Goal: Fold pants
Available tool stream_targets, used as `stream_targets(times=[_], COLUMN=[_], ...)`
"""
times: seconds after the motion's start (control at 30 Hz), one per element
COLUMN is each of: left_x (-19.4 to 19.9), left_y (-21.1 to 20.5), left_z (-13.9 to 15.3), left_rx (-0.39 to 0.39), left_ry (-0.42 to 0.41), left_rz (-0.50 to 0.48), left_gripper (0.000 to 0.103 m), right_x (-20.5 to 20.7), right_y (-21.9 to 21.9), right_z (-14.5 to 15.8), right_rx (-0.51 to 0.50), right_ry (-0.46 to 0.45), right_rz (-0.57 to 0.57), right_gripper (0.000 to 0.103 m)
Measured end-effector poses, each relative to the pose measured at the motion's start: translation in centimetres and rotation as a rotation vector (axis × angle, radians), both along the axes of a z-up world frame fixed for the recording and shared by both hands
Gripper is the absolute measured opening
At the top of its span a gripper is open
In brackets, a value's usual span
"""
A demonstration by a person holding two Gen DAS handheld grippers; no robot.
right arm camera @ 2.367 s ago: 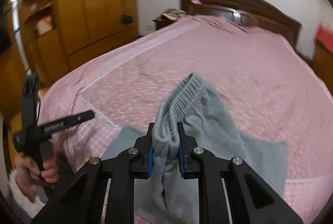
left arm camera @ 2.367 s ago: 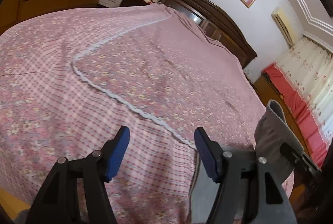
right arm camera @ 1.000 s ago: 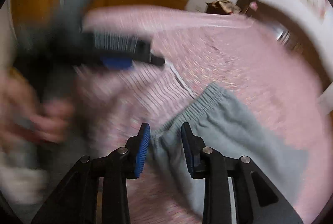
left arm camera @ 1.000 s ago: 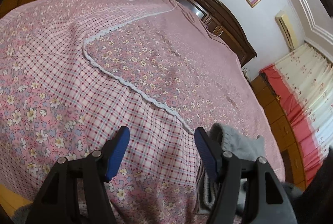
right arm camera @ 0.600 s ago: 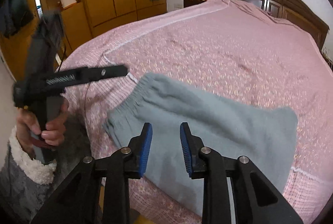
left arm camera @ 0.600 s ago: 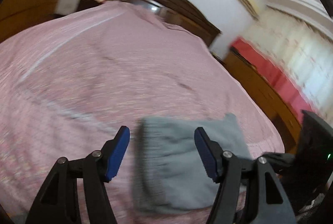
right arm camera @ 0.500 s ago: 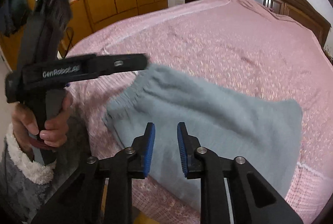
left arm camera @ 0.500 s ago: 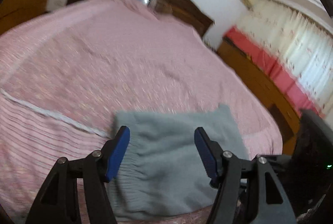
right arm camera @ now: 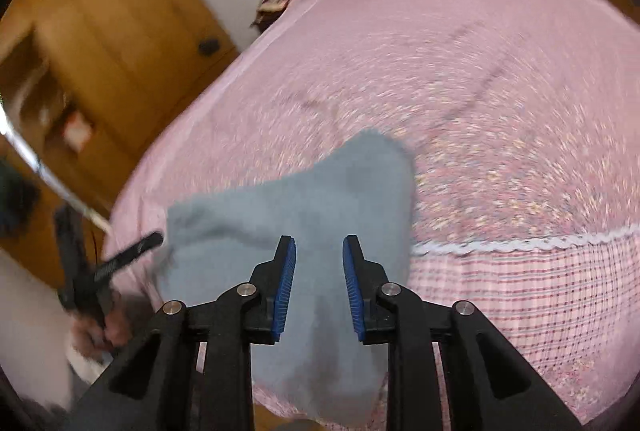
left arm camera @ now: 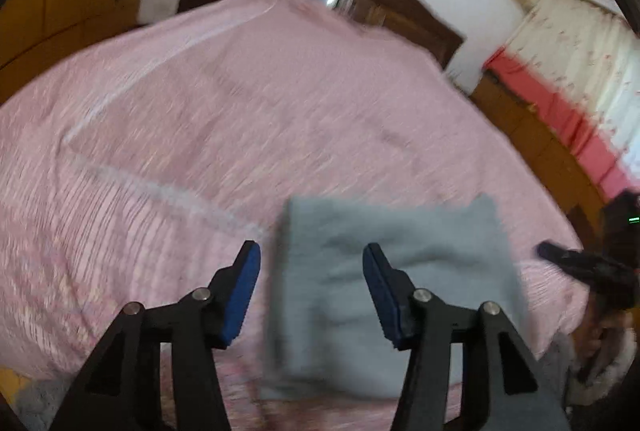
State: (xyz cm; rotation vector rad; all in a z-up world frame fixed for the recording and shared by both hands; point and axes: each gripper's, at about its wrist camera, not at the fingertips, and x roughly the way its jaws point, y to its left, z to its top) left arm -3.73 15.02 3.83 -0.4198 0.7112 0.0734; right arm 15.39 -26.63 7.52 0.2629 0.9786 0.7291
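The grey pants (left arm camera: 384, 283) lie folded flat on the pink bed cover (left arm camera: 224, 119) near its front edge. My left gripper (left arm camera: 312, 291) is open and empty, held above their left part. In the right wrist view the pants (right arm camera: 304, 207) lie in front of my right gripper (right arm camera: 319, 287), which is open and empty above them. The other hand-held gripper shows at the right edge of the left wrist view (left arm camera: 580, 263) and at the left of the right wrist view (right arm camera: 108, 267). Both views are motion-blurred.
A dark wooden headboard (left arm camera: 360, 3) stands at the far end of the bed. A wooden wardrobe (right arm camera: 100, 43) stands to the left. A wooden cabinet and red-trimmed curtain (left arm camera: 568, 123) are to the right. A lace seam (right arm camera: 540, 243) crosses the cover.
The right gripper let go of the waistband and the pants now lie flat on the bed. Both grippers have swung round over them; the right jaws opened wider.
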Motion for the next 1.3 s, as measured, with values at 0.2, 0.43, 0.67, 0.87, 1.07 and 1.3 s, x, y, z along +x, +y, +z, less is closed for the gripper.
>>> stream_targets(times=[0.2,0.43,0.67,0.87,1.07,1.3], left_x=[7.4,7.7,3.0,1.3,2.9,5.1], left_y=[-4.7,-1.6,-0.9,1.3,1.5,0.2], left_z=[-0.9,-3.8,-2.5,-4.7,-5.0,-4.9], left_rx=[0.044,-0.011,0.131,0.034,0.033,0.000], left_ry=[0.127,0.135,0.172,0.197,0.207,0.166], left_rz=[-0.203,-0.120,-0.034,-0.007,-0.040,0.008], left_gripper=[0.062,0.042,0.067,0.070,0.078,0.081], right_x=[-1.4,-5.8,0.7,5.2,5.3,6.6], right_y=[6.4,10.7,1.5,-1.6,2.6,2.5], right_z=[-1.6,-6.9,-3.9,-7.3,-8.7,-7.9], right_rx=[0.057,-0.075,0.061,0.078,0.058,0.056], right_ry=[0.036,0.050,0.089,0.245,0.222,0.177], right_rz=[0.222,0.343,0.155,0.074,0.144,0.166], right_gripper=[0.025,0.022,0.044,0.045,0.045,0.013])
